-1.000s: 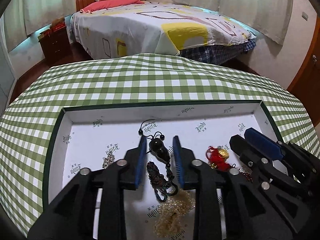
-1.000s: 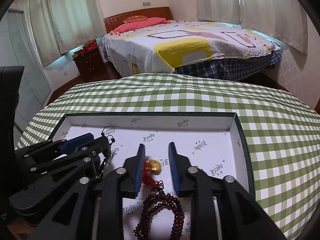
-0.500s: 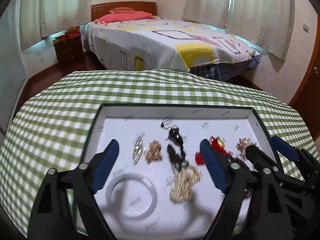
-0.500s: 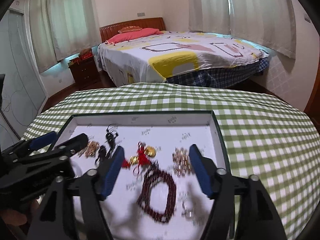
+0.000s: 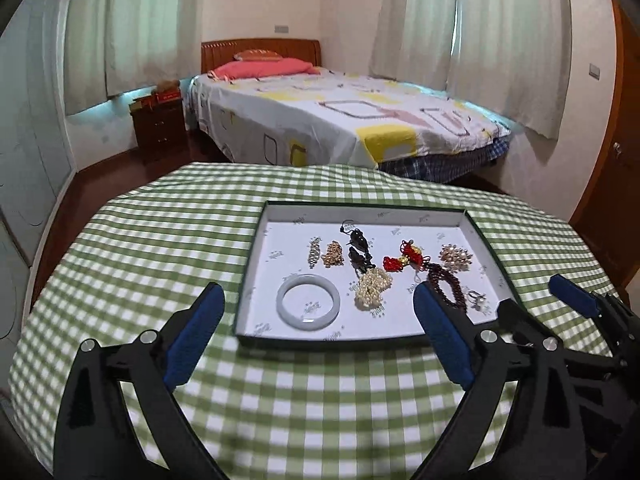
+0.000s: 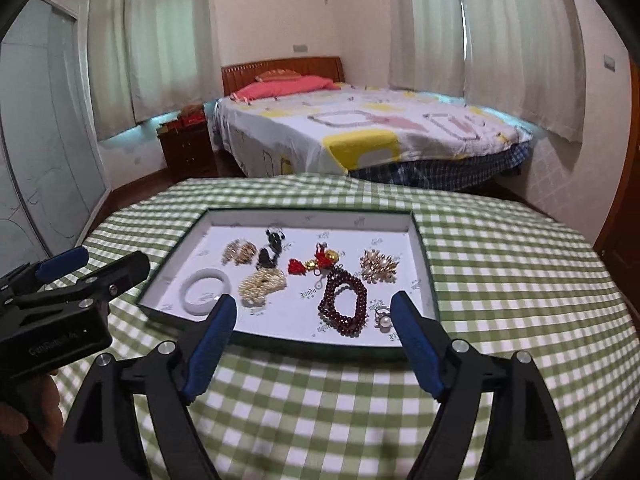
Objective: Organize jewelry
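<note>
Having pulled back from the tray (image 5: 486,254), both tools now hang above the checked tablecloth (image 5: 160,232) at its near side, while one second ago each one was low inside the tray with its jaws almost together around a piece. The left gripper (image 5: 316,332) has just been opening and its blue pads stand wide apart with nothing between them; the right gripper (image 6: 312,338) has also just been opening and is empty too. The dark pendant (image 5: 358,248) and the red and gold charm (image 5: 406,260) lie free on the white floor of the tray, so the two pieces seem to be released, and the arranging looks finished or close to it. The jewelry is all inside the tray: a pale bangle (image 5: 308,306) at the near left, a pearl cluster (image 5: 374,286) beside it, a dark red bead bracelet (image 6: 343,306), a small ring (image 6: 383,317) and gold brooches, each lying apart from the others.
</note>
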A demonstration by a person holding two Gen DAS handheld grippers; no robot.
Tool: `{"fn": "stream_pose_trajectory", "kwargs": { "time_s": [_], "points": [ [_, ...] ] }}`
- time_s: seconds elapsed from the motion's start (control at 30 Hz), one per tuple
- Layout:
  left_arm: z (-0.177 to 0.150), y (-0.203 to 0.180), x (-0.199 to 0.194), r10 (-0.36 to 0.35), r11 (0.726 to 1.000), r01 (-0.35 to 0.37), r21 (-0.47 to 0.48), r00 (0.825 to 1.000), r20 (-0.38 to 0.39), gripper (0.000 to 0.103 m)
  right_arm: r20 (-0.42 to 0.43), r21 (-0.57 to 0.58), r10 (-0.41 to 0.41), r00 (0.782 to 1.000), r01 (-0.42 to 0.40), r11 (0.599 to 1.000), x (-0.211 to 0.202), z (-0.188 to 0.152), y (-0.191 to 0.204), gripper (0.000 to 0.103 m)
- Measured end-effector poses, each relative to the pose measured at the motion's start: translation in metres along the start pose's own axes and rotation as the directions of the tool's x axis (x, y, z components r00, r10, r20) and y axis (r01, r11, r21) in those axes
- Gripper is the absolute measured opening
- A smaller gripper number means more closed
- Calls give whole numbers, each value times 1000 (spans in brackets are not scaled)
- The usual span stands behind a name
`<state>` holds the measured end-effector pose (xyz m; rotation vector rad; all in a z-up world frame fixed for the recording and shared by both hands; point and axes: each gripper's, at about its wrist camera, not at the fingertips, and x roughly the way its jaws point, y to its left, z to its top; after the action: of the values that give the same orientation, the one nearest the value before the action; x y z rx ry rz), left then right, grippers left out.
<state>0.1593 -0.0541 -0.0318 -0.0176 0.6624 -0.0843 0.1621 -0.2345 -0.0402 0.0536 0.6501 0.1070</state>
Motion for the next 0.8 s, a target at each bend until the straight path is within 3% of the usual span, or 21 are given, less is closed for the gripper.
{"fn": "stream_pose_trajectory", "kwargs": {
  "time_s": [0.33, 0.8],
  "points": [
    [3, 7, -77, 24, 1000, -24, 0, 997, 71, 98, 106, -16, -2, 994, 4, 1000, -69, 10, 8, 79],
    [4, 11, -131, 10, 1000, -7, -22, 989, 150, 99, 169, -24, -10, 986, 14, 1000, -101, 10, 10, 80]
  ]
}}
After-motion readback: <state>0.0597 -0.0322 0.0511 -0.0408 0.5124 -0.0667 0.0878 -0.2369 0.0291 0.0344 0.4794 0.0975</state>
